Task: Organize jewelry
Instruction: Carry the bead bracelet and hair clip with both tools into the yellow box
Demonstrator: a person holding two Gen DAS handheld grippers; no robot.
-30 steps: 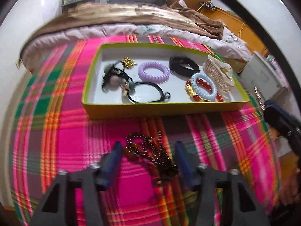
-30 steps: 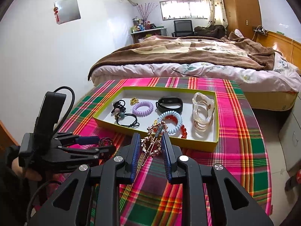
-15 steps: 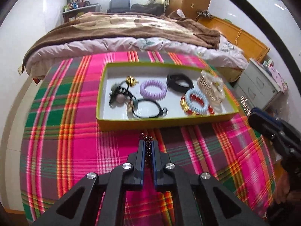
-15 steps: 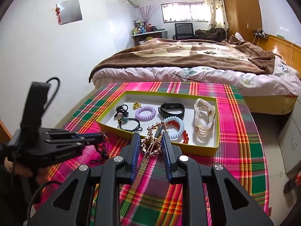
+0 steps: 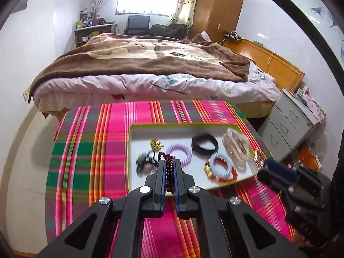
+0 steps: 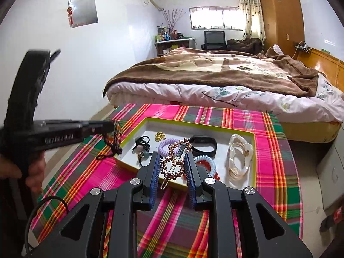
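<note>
Plaid cloth in pink, green and orange covers the table, and a green-rimmed tray with a white floor sits on it. At the left, the left gripper has its fingers pinched nearly together on a dark red bead bracelet, which hangs clear of the cloth just in front of the tray's near left corner. In the tray, from left: black hair ties, a small gold piece, a lilac coil tie, a black band, a pale blue coil tie over what seem to be red beads, and a clear claw clip. Further right, the right gripper holds a rose-gold hair clip between narrowly parted fingers, above the tray's near edge.
</note>
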